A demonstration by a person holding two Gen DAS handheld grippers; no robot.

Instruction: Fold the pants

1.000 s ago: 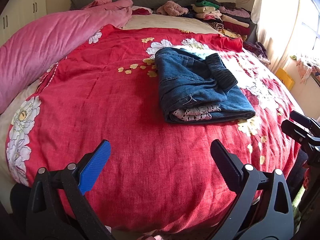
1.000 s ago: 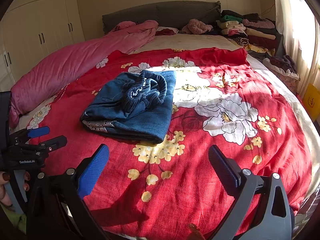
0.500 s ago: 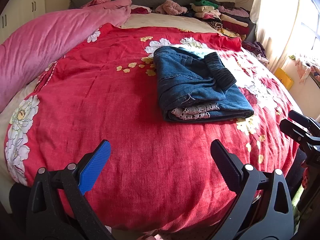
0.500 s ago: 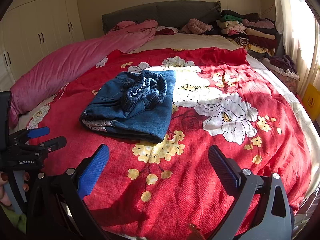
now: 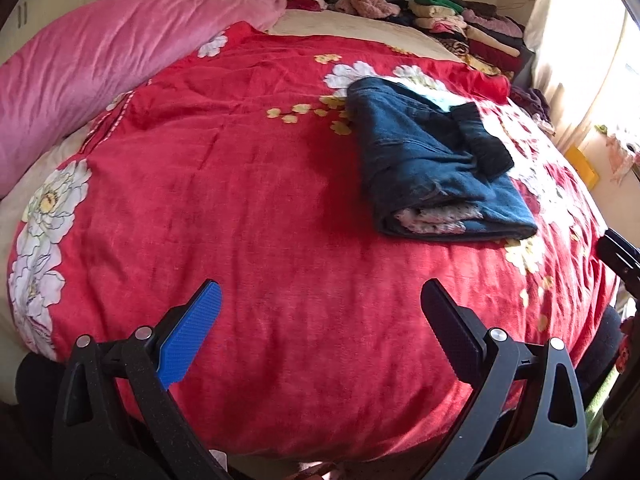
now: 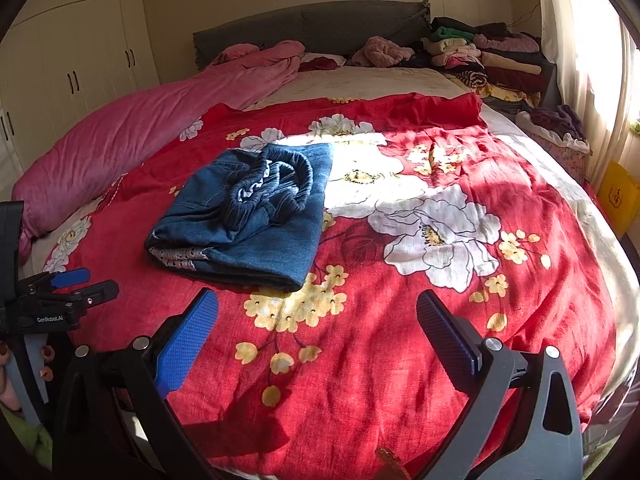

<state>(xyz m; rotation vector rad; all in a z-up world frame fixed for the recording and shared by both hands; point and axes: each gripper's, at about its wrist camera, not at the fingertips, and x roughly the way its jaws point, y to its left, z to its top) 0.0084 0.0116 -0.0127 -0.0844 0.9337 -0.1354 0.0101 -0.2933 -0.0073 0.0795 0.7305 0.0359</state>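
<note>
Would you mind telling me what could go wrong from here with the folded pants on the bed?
The elastic waistband sits bunched on top of the folded jeans, so the fold might spring open. The lace hem pokes out and could snag. Both the left gripper and right gripper are open, holding nothing.

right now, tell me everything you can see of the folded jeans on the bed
The jeans are blue denim, folded into a compact, roughly rectangular bundle lying flat on the red floral bedspread. A gathered elastic waistband sits bunched on top, showing a pale inner edge. At the near folded end, a strip of whitish lace trim peeks from between the layers. Sunlight falls beside the far right edge. Nothing touches them but the bedspread; both tools are open and well short of them.
</note>
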